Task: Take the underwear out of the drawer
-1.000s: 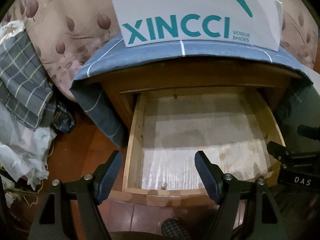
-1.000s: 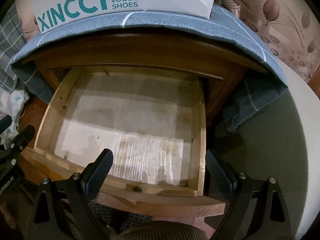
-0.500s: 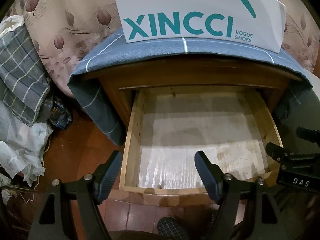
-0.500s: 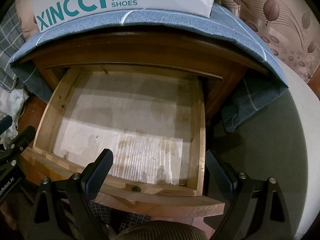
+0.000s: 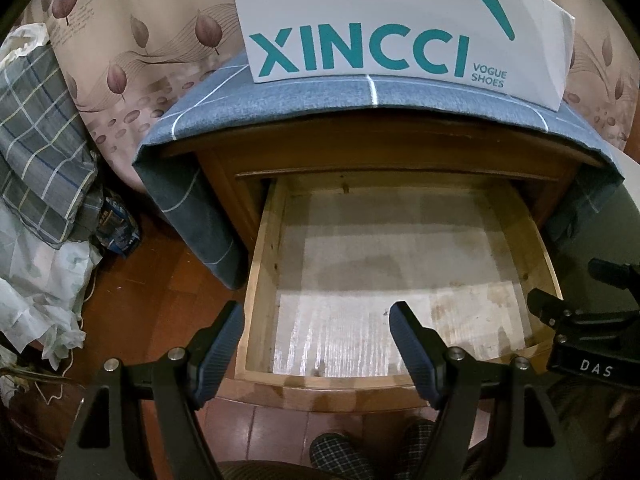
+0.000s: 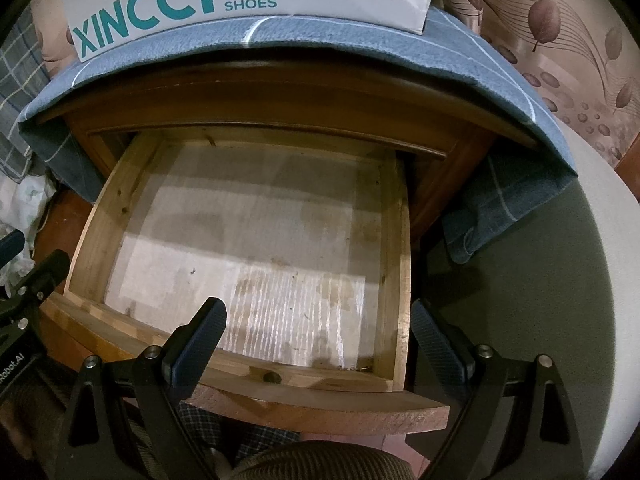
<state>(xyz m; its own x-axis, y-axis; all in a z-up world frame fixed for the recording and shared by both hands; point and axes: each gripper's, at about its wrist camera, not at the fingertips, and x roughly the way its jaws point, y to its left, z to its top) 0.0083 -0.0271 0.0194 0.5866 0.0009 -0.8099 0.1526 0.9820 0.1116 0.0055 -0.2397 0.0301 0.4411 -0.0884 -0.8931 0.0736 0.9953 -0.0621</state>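
Drawer [image 5: 256, 280] pulled out, only its stained liner showing; underwear not visible anywhere. Left gripper [image 5: 316, 354] and right gripper [image 6: 318, 344] both wide apart, holding nothing, above drawer's front edge.

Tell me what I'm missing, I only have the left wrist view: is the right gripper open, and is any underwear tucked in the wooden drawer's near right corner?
Observer: The black two-finger right gripper is open, jaws wide apart, holding nothing.
Operator: Where are its fingers relative to the drawer?
Observer: Its left finger is over the front edge of the light wooden drawer. Its right finger is outside the drawer's right wall.
Operator: And that corner?
Observer: No underwear there. Only small bits of debris lie on the pale stained liner.
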